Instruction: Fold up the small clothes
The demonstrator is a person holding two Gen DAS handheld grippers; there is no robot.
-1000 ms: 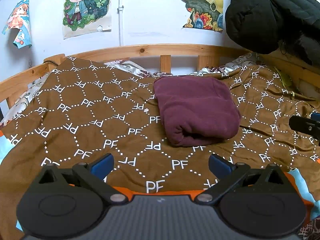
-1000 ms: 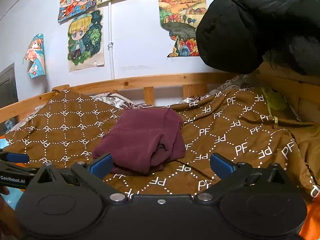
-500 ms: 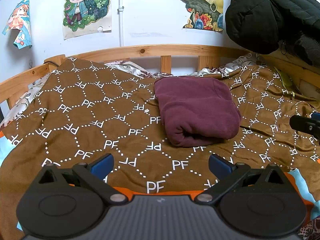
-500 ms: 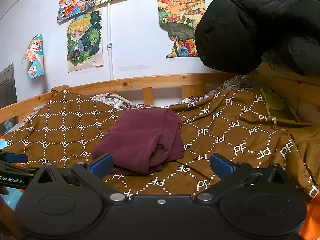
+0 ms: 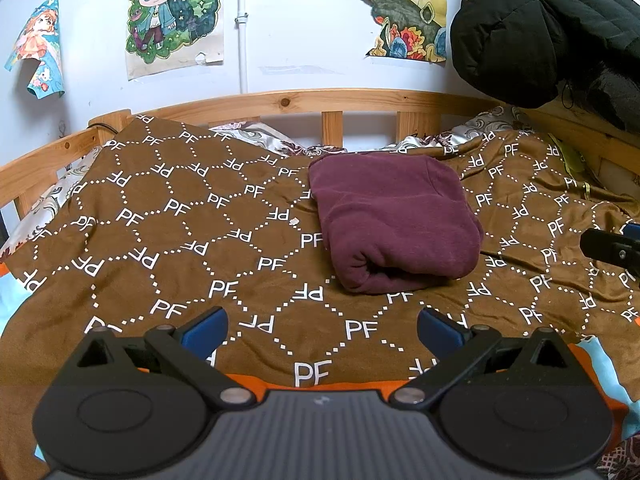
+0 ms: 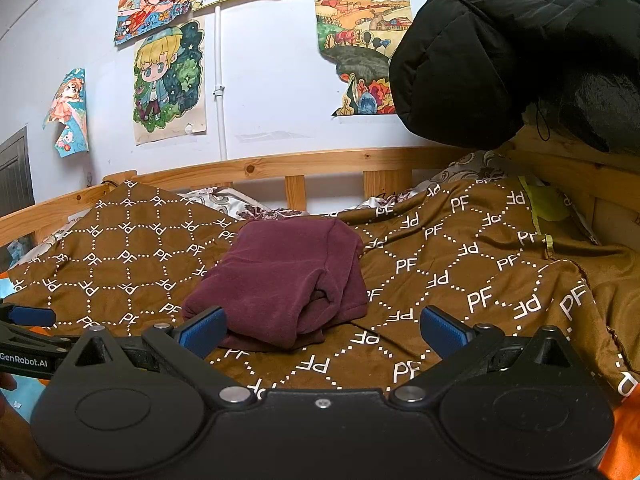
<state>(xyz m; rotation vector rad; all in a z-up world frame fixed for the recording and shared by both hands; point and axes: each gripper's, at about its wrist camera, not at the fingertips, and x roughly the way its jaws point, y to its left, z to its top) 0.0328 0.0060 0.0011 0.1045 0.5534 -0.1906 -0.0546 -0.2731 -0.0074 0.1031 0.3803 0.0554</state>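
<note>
Maroon fleece garment (image 5: 394, 218): folded into a chunky rectangular bundle, sitting on the bed around the middle of the brown blanket, rolled edge facing the cameras. From the right wrist view (image 6: 280, 280) you can see the layers tucked in at the open end.
Brown blanket with white "PF" lettering and dotted hexagons (image 5: 180, 240): spread over the bed, a bit rumpled on the right side, orange and light-blue fabric peeking out at the near edge.
Left claw (image 5: 322, 326): blue-padded fingers spread wide, nothing between them, hanging over the near blanket well short of the bundle.
Right claw (image 6: 323, 328): also spread wide and holding nothing; its left finger pad overlaps the bundle's near corner in the picture, can't tell if it's actually touching.
Wooden bed rail (image 5: 304, 100): pale pine, runs along the far side behind the blanket.
Black puffy jacket (image 6: 520, 48): hanging upper right, above the bed corner.
Cartoon posters (image 5: 174, 12): stuck on the white wall.
</note>
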